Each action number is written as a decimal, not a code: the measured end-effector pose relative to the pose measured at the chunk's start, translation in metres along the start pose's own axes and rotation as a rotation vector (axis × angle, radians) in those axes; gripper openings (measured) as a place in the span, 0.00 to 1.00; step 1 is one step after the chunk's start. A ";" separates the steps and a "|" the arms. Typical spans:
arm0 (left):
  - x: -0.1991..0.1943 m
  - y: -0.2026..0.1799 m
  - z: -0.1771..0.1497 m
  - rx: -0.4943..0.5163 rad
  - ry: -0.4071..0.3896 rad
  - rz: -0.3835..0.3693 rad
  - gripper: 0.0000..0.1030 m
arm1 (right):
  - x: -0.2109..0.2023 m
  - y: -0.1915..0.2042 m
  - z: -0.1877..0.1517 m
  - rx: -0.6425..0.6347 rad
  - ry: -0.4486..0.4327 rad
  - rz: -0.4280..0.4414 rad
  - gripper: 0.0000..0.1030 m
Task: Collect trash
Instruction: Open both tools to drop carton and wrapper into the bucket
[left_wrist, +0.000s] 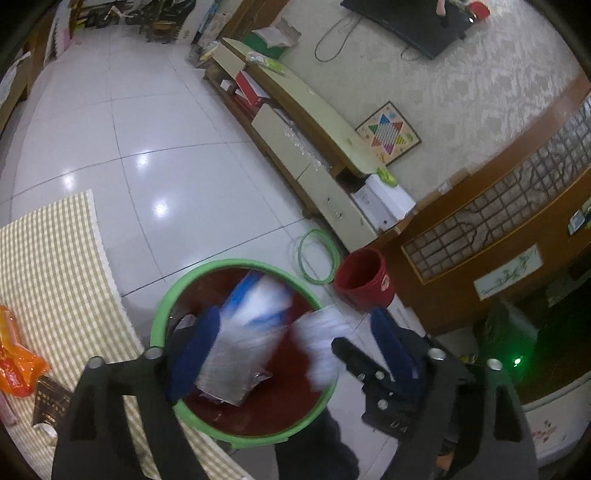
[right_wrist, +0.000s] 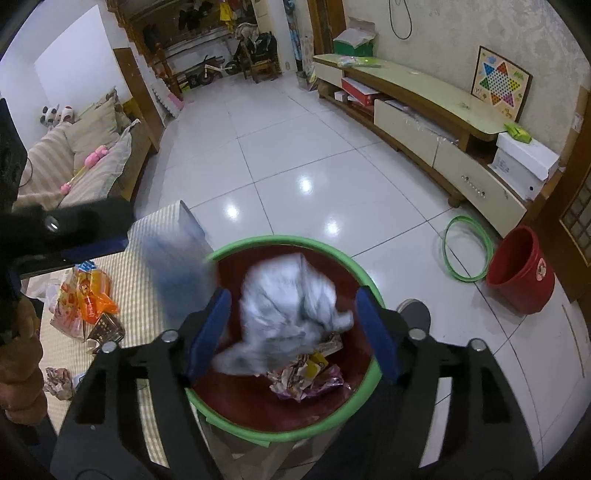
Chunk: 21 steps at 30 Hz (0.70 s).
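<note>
A red bin with a green rim (left_wrist: 164, 295) (right_wrist: 288, 242) stands beside the table. My left gripper (left_wrist: 295, 339) is open above it; a blurred blue, white and silver packet (left_wrist: 243, 332) is loose between its fingers over the bin. My right gripper (right_wrist: 291, 332) is open over the bin, and a blurred crumpled white wad (right_wrist: 291, 306) is loose between its fingers. It also shows in the left wrist view (left_wrist: 321, 343). Coloured wrappers (right_wrist: 314, 373) lie in the bin's bottom. More trash lies on the table: an orange packet (left_wrist: 14, 358) (right_wrist: 88, 291) and a brown wrapper (right_wrist: 107, 328).
The table has a checked yellow cloth (left_wrist: 55, 266) at the left. A red bucket (right_wrist: 521, 273) and a green hoop (right_wrist: 467, 249) are on the white tiled floor at the right. A long low cabinet (right_wrist: 424, 114) runs along the wall. A sofa (right_wrist: 81, 158) stands far left.
</note>
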<state>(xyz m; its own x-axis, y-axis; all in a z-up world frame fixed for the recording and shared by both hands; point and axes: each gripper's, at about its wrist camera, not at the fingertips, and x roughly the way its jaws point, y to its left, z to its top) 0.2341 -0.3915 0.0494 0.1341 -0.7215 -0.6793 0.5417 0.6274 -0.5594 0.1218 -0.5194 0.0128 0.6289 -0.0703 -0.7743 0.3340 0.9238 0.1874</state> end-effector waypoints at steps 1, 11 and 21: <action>-0.002 0.001 0.000 -0.006 -0.006 -0.003 0.86 | -0.001 0.000 0.001 0.001 -0.005 -0.003 0.77; -0.038 0.018 0.000 -0.016 -0.055 0.044 0.92 | -0.012 0.014 0.005 -0.025 -0.044 -0.014 0.95; -0.107 0.074 -0.015 -0.072 -0.132 0.115 0.92 | -0.003 0.061 -0.001 -0.034 -0.024 0.054 0.95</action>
<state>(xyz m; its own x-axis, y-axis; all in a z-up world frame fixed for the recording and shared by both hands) 0.2479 -0.2638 0.0737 0.3017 -0.6729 -0.6753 0.4567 0.7238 -0.5172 0.1393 -0.4625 0.0263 0.6618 -0.0284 -0.7491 0.2752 0.9387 0.2075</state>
